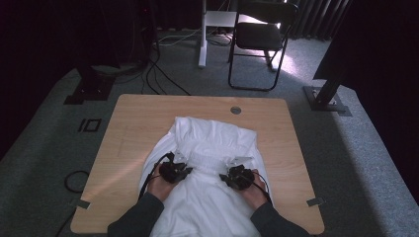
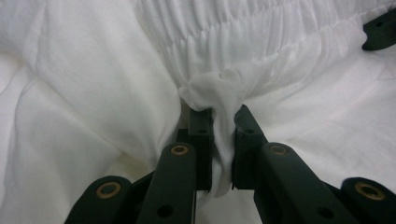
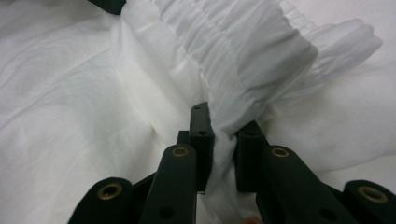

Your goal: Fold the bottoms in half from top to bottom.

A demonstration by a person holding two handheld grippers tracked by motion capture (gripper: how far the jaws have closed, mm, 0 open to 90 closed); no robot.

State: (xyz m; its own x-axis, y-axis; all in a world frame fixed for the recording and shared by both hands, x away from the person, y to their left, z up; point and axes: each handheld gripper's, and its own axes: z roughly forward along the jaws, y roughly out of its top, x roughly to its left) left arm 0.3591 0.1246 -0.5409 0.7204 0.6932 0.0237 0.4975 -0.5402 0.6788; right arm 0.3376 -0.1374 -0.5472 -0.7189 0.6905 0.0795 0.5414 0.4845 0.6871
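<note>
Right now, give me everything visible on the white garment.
The white garment is thin, creased fabric, cotton by the look, with a gathered, ribbed elastic band across it. It lies spread on the wooden table, its near part running off the table's front edge, the far part folded over. The left gripper and right gripper each pinch a bunched fold at the band, fingers pressing the cloth from both sides.

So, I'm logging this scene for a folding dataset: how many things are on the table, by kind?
White garment: 1
Claws shut on its gathered band: 2, the left claw and the right claw
Total: 3, all on the wooden table
</note>
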